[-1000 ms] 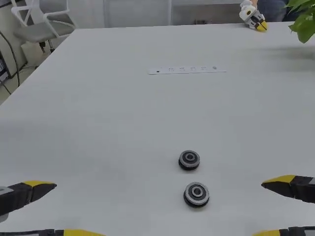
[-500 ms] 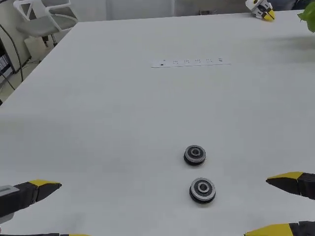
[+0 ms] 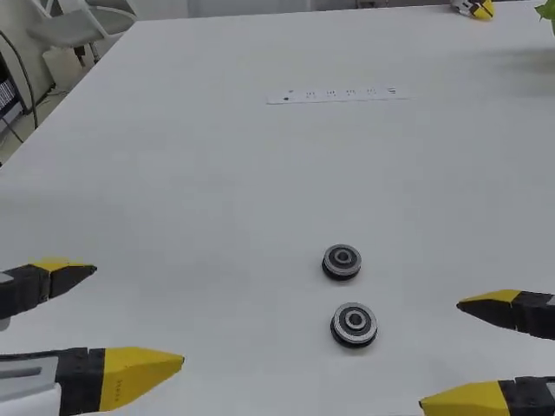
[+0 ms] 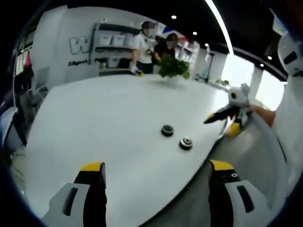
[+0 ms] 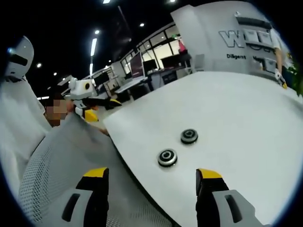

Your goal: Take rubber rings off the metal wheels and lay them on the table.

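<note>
On the white table (image 3: pixel 217 173), the nearer black-ringed metal wheel (image 3: pixel 354 324) and the farther wheel (image 3: pixel 341 262) lie between the yellow-tipped left gripper (image 3: pixel 130 316) and right gripper (image 3: pixel 442 354), both spread wide, grasping nothing.

White table (image 3: pixel 173 173) carries a near wheel (image 3: pixel 354 323), far wheel (image 3: pixel 342 261) and pale strip (image 3: pixel 338 94).

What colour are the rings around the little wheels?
Black rubber rings around silvery metal wheels; the head view shows it best.
</note>
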